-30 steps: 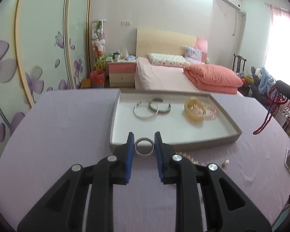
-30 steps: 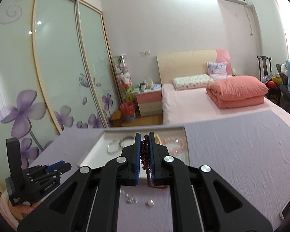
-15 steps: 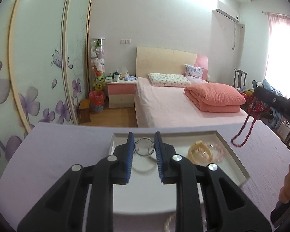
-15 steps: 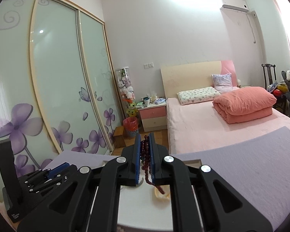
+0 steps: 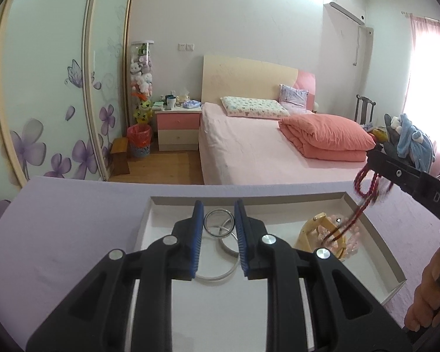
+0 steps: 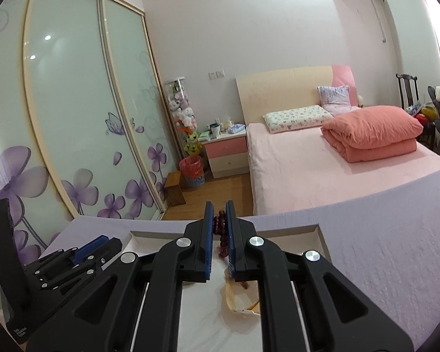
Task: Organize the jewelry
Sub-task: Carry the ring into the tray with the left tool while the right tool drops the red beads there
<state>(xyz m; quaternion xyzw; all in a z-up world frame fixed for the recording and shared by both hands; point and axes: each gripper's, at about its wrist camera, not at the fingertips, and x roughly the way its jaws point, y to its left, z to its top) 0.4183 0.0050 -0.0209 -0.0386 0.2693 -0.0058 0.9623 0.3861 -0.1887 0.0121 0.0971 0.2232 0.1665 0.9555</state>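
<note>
My left gripper (image 5: pixel 219 215) is shut on a silver bangle (image 5: pixel 219 224) and holds it over the left part of the white tray (image 5: pixel 158 201). Two more silver bangles (image 5: pixel 226 261) lie in the tray below it. My right gripper (image 6: pixel 219 217) is shut on a dark red bead necklace (image 6: pixel 221 236). In the left wrist view the necklace (image 5: pixel 366 189) hangs down onto a yellow bangle (image 5: pixel 314 231) and a pink bead bracelet (image 5: pixel 352 234) in the tray's right part.
The tray sits on a table with a lilac cloth (image 5: pixel 73 205). Beyond the table's far edge are a bed (image 5: pixel 264 152), a nightstand (image 5: pixel 179 129) and sliding wardrobe doors (image 5: pixel 58 88). My hand (image 5: pixel 425 299) holds the right gripper's handle.
Both grippers have moved forward over the tray, each still holding its piece. The necklace's lower end now hangs down onto the yellow bangle.
</note>
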